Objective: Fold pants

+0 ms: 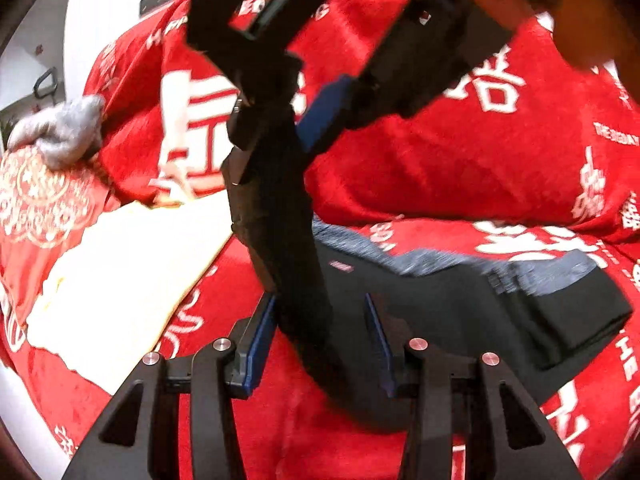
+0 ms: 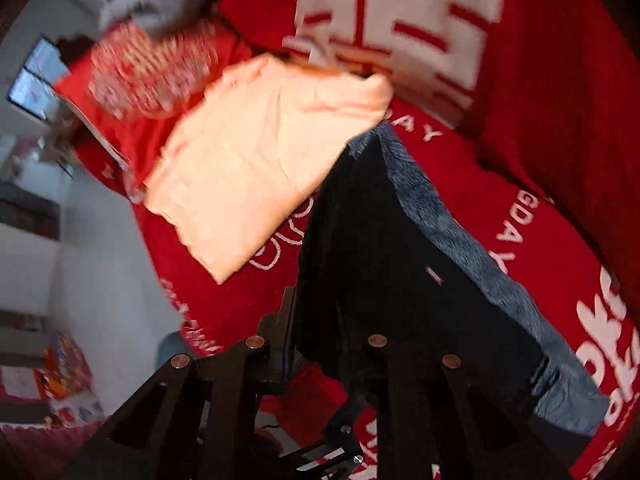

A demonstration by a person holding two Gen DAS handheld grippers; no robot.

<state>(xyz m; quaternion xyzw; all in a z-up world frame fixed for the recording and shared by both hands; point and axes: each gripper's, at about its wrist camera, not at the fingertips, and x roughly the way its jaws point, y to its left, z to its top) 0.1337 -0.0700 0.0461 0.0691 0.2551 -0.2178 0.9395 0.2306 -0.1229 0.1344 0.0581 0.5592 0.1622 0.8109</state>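
Lifting dark pants point(image 1: 304, 320) off red blanket point(image 1: 440, 168), 1 strip of cloth stretched between 2 tools. Left gripper point(image 1: 320, 344) clamped on lower part of strip; right gripper point(image 1: 280, 128) pinching its upper end, above. Rest of pants point(image 2: 384, 248) spread on blanket, grey lining showing, beside folded peach garment point(image 2: 256, 160).

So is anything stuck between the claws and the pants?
No, nothing visible is in the way. The left claw already has the dark pants pinched between its fingers, and the right claw is closed on the same cloth. The folded peach garment lies beside the pants on the red blanket.
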